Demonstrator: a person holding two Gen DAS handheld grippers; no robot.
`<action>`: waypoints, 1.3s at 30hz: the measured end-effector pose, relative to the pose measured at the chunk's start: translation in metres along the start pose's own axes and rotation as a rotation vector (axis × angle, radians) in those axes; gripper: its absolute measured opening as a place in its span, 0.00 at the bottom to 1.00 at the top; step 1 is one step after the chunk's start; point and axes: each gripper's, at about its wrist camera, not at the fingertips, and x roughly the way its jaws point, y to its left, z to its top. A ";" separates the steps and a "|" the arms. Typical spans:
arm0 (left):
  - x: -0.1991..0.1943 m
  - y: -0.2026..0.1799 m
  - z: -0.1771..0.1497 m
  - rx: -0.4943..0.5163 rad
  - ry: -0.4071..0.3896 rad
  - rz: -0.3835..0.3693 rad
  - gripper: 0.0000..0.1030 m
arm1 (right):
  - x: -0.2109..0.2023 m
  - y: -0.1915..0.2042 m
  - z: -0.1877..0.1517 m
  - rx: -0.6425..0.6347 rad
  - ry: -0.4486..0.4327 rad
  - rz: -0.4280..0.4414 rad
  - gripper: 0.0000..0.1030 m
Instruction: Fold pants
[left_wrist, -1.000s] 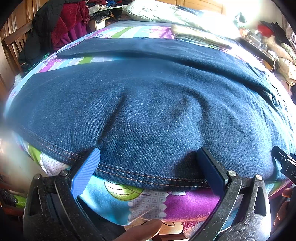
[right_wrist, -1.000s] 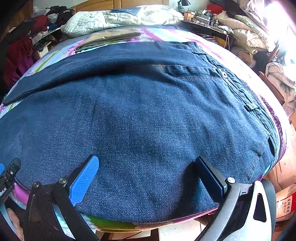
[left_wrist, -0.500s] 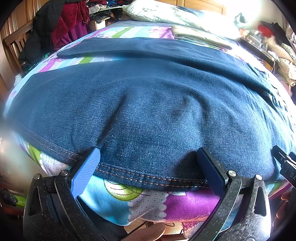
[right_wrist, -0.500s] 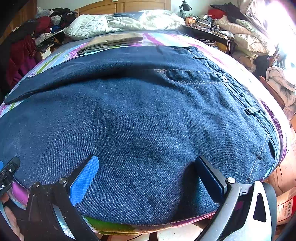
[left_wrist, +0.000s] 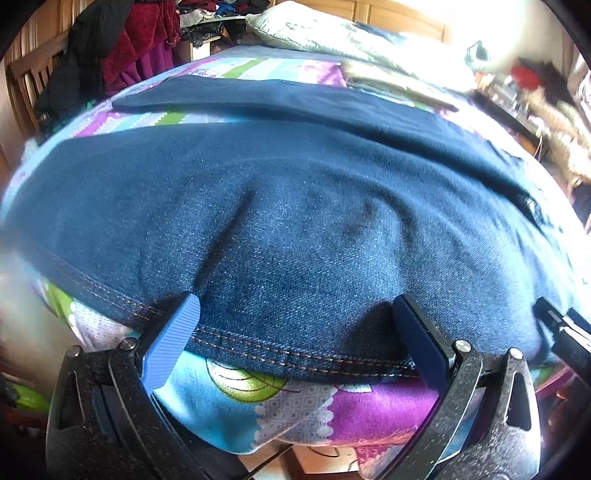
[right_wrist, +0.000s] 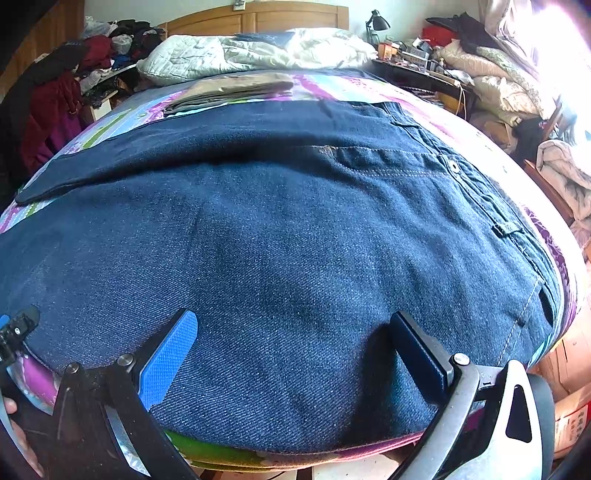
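1. The left gripper (left_wrist: 295, 321) is standing wide open, its blue fingers (left_wrist: 171, 343) straddling the stitched hem (left_wrist: 295, 356) of the jeans (left_wrist: 295, 221) at the near edge of the bed; whether the pads are touching the cloth, I cannot tell.
2. The right gripper (right_wrist: 293, 336) is likewise spread wide, holding nothing, over the near edge of the jeans (right_wrist: 295, 240) closer to the waistband (right_wrist: 491, 206).
3. The two are sitting side by side along one edge, probably so both can pinch it and carry it over in a single fold.
4. The jeans are lying flat across the patterned bedspread (left_wrist: 295, 402), legs apart, giving a smooth start.
5. Further off, folded beige clothes (right_wrist: 236, 90) are resting near the pillows (right_wrist: 258, 51), well apart from the jeans.
6. A box (right_wrist: 570, 417) at the lower right is carrying red print too blurred to read; no other writing is readable.
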 end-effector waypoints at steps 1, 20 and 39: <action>0.000 0.000 0.001 0.003 0.010 0.004 1.00 | 0.000 0.000 0.000 -0.003 0.002 -0.001 1.00; -0.002 0.124 0.238 -0.087 -0.097 0.010 1.00 | 0.011 -0.123 0.196 0.008 -0.170 -0.075 1.00; 0.233 0.248 0.413 -0.131 0.066 0.113 0.99 | 0.060 -0.182 0.211 0.240 -0.064 -0.246 1.00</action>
